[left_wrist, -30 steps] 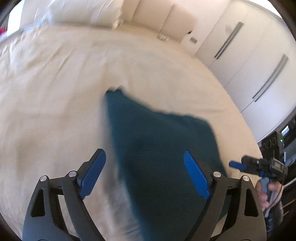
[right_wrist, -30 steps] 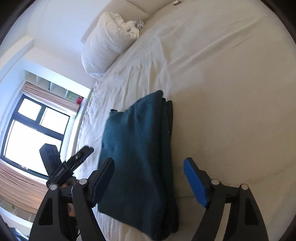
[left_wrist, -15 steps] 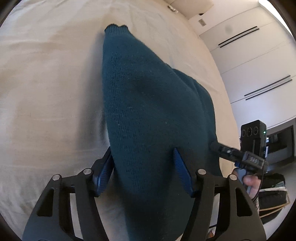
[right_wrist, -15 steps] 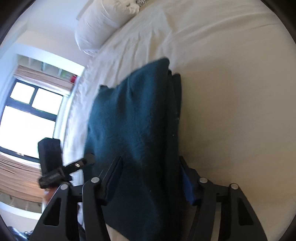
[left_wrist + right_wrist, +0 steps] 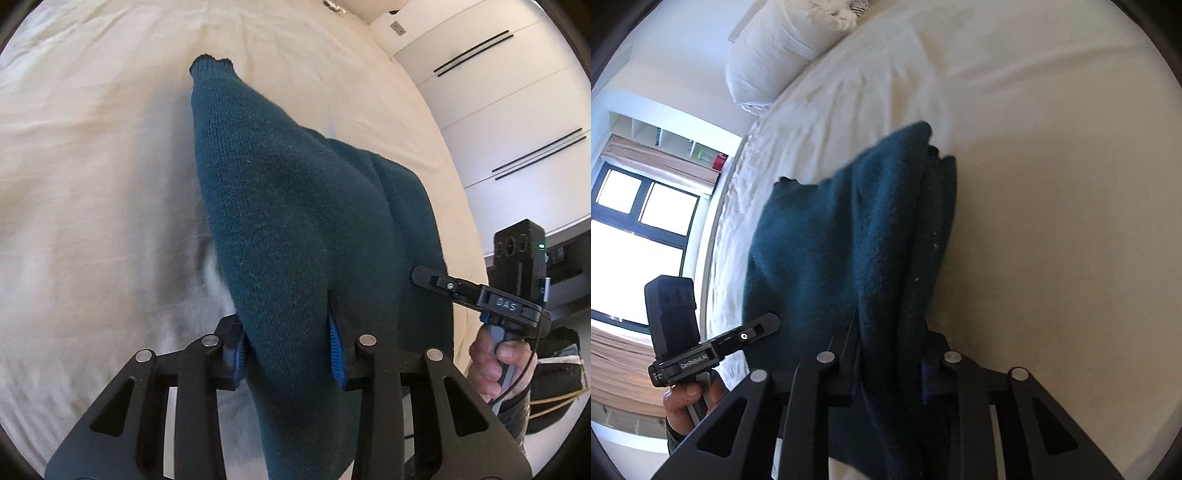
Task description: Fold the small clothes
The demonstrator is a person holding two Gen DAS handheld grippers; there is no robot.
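A dark teal knitted sweater (image 5: 295, 206) lies folded lengthways on the cream bed, its near end lifted. My left gripper (image 5: 290, 354) is shut on the sweater's near left edge, the blue pads pinching the knit. My right gripper (image 5: 890, 365) is shut on the sweater's (image 5: 842, 236) near right edge, where several layers are stacked. Each gripper shows in the other's view: the right gripper (image 5: 436, 280) at the sweater's right edge, the left gripper (image 5: 753, 332) at its left edge. The far end with the ribbed cuff (image 5: 210, 64) rests on the bed.
The cream bed sheet (image 5: 92, 184) spreads all around the sweater. A white pillow (image 5: 790, 44) lies at the head of the bed. White wardrobe doors (image 5: 517, 110) stand to the right, a window (image 5: 639, 221) to the left.
Both grippers came down onto the sweater's near end and closed on it. They were open above it a second ago. The near end now lifts off the bed.
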